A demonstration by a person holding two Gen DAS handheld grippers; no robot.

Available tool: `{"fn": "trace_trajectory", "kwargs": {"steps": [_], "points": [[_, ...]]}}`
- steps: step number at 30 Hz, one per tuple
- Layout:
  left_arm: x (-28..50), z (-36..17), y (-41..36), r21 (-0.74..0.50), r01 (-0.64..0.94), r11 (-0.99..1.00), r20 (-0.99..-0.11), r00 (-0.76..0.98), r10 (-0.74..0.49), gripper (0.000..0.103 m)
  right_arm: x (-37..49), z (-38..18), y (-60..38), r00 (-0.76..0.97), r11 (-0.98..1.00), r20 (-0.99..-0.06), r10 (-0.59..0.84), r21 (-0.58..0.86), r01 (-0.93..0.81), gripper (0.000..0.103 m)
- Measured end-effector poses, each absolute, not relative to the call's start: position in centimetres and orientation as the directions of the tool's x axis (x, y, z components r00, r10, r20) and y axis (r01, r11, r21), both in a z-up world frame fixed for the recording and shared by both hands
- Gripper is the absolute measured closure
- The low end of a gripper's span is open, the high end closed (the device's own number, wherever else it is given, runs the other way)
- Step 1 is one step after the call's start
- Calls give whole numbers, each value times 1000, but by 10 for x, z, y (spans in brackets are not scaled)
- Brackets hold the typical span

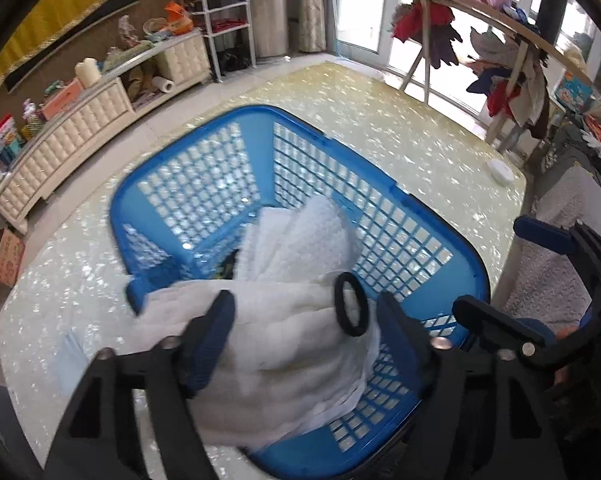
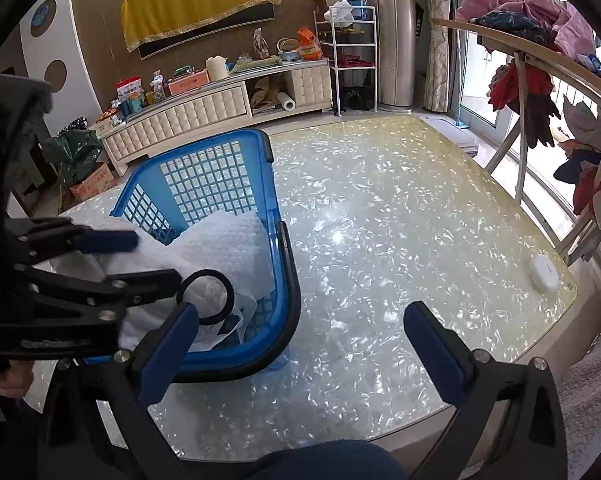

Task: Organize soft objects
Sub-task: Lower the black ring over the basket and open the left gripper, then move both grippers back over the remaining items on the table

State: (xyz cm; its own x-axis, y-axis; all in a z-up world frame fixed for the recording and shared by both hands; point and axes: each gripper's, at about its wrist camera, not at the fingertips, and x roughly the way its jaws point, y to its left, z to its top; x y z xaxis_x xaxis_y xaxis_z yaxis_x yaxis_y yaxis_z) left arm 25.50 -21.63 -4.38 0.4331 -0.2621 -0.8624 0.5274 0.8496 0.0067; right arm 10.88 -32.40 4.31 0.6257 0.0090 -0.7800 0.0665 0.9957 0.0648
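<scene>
A blue plastic laundry basket point(image 1: 420, 216) point(image 2: 204, 176) stands on the pearly table point(image 2: 380, 208). A white quilted cloth point(image 1: 292, 320) point(image 2: 228, 248) fills it and spills over the near rim. On the cloth lies a black hair tie point(image 1: 350, 304) point(image 2: 206, 298). My left gripper point(image 1: 306, 312) point(image 2: 154, 258) hovers over the cloth with its jaws wide apart; the pads do not press on anything. My right gripper point(image 2: 300, 320) point(image 1: 492, 268) is open beside the basket's right side, over its corner and bare table, and holds nothing.
A small white round disc point(image 2: 543, 276) point(image 1: 499, 171) lies near the table's far right edge. A wooden rack hung with clothes point(image 2: 540, 60) stands to the right. A long white cabinet point(image 2: 204, 108) with clutter lines the far wall. A person's knee point(image 2: 324, 460) is below.
</scene>
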Motion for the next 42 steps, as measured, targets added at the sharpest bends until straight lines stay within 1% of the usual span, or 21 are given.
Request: {"fn": "trace_trajectory", "kwargs": {"steps": [5, 7, 9, 11, 15, 17, 18, 23, 33, 42], "points": [[251, -24, -195, -10, 504, 864, -842, 462, -279, 26, 107, 48, -316, 632, 997, -775, 18, 62, 47, 0], [250, -18, -189, -10, 492, 871, -835, 475, -278, 18, 106, 52, -312, 638, 998, -770, 21, 55, 34, 0], [246, -9, -180, 7, 471, 882, -821, 507, -264, 17, 106, 56, -310, 643, 998, -765, 22, 52, 28, 0], [242, -3, -174, 6, 466, 885, -813, 517, -266, 13, 107, 61, -308, 651, 998, -759, 26, 52, 21, 1], [234, 5, -161, 13, 444, 896, -806, 535, -253, 12, 106, 69, -300, 660, 999, -750, 37, 44, -7, 0], [229, 10, -153, 4, 440, 898, -802, 538, -260, 7, 105, 71, -294, 662, 999, -748, 46, 37, -27, 0], [225, 12, -148, 2, 437, 899, -798, 543, -262, 0, 106, 71, -291, 660, 999, -749, 54, 38, -37, 1], [213, 19, -123, -7, 414, 910, -784, 563, -261, 0, 106, 75, -274, 659, 996, -748, 84, 37, -86, 1], [186, 21, -53, -5, 307, 952, -782, 592, -194, 0, 115, 75, -225, 640, 977, -751, 164, 35, -209, 0], [167, 11, -5, -8, 252, 968, -791, 591, -161, 0, 125, 69, -183, 603, 953, -768, 214, 29, -302, 1]]}}
